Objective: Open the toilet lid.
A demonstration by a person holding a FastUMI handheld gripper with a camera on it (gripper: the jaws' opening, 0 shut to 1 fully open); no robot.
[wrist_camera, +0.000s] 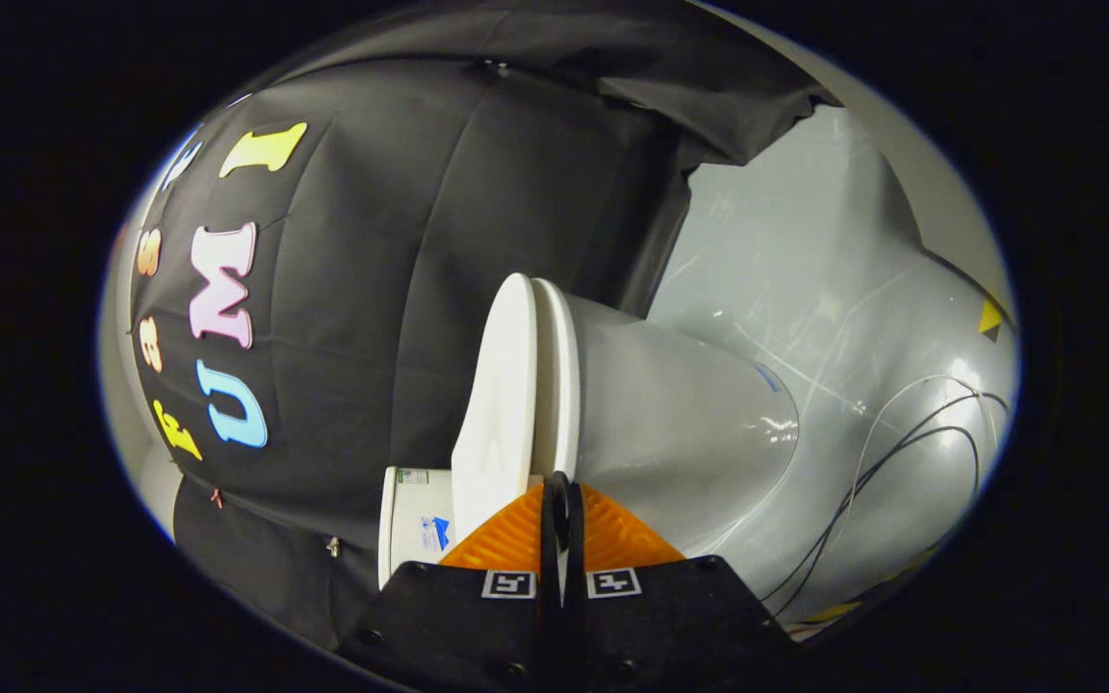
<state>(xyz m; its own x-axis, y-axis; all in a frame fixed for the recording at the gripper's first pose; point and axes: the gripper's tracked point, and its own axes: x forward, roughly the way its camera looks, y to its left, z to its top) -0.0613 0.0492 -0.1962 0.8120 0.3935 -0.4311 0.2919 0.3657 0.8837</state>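
The gripper (pixel 561 491) hides the toilet lid's (pixel 502 404) near edge.

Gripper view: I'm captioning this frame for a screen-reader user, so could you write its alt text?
A white toilet appears rolled sideways, its lid down on the seat. The gripper, jaws together and holding nothing, sits just short of their edges. Behind are the cistern and black cloth wall; cables cross the grey floor.

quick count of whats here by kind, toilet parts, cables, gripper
toilet lid, shut flat on the seat: 1
toilet seat: 1
toilet bowl: 1
toilet tank: 1
cables on the floor: at least 2, exact number too tangled to tell
gripper, fingers closed together just short of the lid and seat edge: 1
total: at least 7
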